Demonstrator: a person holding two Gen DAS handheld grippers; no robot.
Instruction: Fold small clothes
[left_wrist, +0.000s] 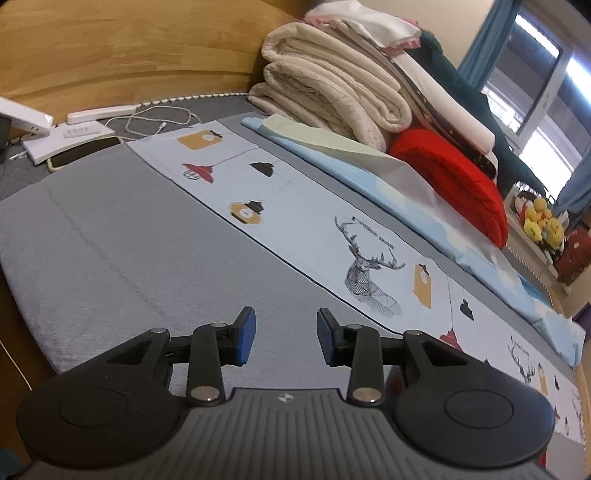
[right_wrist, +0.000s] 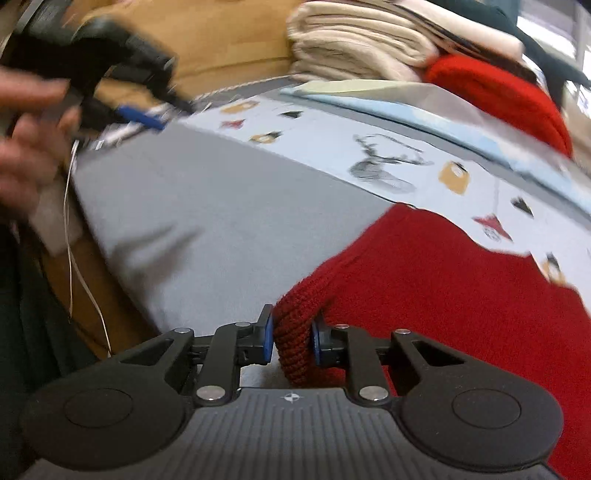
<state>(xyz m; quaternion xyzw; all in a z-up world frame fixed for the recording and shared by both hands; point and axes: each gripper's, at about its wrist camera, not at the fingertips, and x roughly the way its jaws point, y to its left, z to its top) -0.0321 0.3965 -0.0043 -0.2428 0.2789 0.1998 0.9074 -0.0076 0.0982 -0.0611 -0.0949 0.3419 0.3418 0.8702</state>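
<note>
Red knit garment (right_wrist: 443, 295) lies on the bed's grey mattress (right_wrist: 221, 221), near right; right gripper (right_wrist: 291, 339) pinches its bunched edge, likely to drag it flat. Left gripper (left_wrist: 286, 336) hovers parted, empty, over bare mattress, ready to assist.

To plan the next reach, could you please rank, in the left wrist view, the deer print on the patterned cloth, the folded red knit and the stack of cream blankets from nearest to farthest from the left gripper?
From the left gripper:
1. Deer print, just ahead, right.
2. Folded red knit, farther right.
3. Stack of cream blankets, farthest, by the wooden headboard.
</note>
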